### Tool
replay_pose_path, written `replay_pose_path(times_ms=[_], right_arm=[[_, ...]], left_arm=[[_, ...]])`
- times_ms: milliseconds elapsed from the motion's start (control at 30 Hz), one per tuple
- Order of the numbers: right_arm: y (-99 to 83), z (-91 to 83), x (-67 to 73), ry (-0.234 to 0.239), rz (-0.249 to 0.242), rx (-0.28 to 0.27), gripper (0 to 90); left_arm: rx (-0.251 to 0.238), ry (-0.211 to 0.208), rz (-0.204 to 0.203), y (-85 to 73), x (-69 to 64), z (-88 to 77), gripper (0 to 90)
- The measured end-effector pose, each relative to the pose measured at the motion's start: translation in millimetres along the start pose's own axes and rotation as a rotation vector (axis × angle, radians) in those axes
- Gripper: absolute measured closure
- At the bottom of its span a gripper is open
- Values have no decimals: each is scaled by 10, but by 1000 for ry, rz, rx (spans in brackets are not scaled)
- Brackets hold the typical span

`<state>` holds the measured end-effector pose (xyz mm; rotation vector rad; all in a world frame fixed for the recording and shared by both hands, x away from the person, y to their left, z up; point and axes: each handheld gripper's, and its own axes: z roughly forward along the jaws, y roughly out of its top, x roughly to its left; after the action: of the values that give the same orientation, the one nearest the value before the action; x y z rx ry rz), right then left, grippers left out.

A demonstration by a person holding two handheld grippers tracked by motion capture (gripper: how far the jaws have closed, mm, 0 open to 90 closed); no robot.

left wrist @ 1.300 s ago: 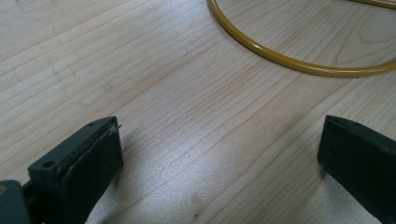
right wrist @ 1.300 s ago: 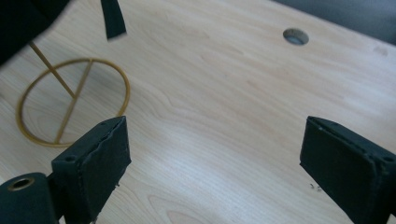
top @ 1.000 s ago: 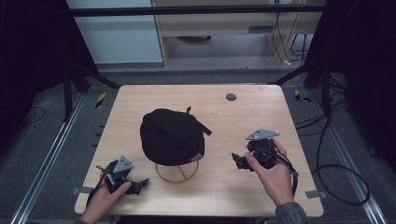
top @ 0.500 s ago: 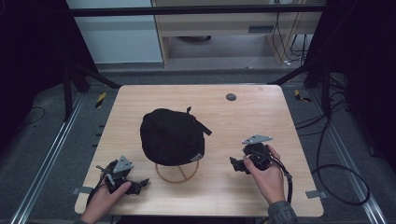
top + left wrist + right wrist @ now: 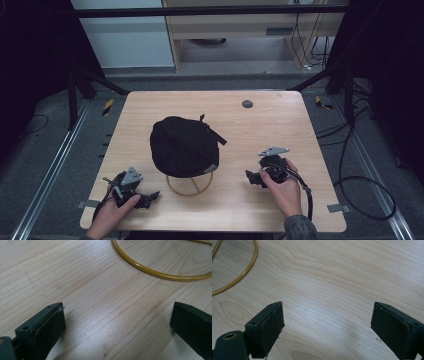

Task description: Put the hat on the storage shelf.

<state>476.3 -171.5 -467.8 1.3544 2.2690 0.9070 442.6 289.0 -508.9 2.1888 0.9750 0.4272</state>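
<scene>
A black cap [image 5: 184, 145] sits on a yellow wire stand [image 5: 190, 183] in the middle of the wooden table [image 5: 280, 125]. My left gripper [image 5: 150, 197] rests low on the table near the front left corner, open, with bare wood between its jaws. The stand's yellow ring [image 5: 155, 271] curves ahead of it in the left gripper view. My right gripper [image 5: 252, 177] is held at the front right, pointing left toward the stand, open and holding nothing. In the right gripper view the yellow ring [image 5: 242, 275] shows at the upper left.
A small dark round disc [image 5: 247, 104] lies near the table's far edge. Black cables [image 5: 360, 190] run on the floor to the right. A metal frame and shelving stand beyond the table.
My right gripper has come down and nearer the table's front, ending closer to the stand. The left gripper and the cap have stayed put.
</scene>
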Motion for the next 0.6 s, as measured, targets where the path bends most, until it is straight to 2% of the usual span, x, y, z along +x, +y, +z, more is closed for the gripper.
replay_pose_path(times_ms=[400, 600], right_arm=[[9, 170, 60, 17, 0, 15, 115], [7, 230, 74, 23, 24, -4, 115]], left_arm=[[0, 0, 0, 0, 0, 0, 0], [0, 0, 0, 0, 0, 0, 0]])
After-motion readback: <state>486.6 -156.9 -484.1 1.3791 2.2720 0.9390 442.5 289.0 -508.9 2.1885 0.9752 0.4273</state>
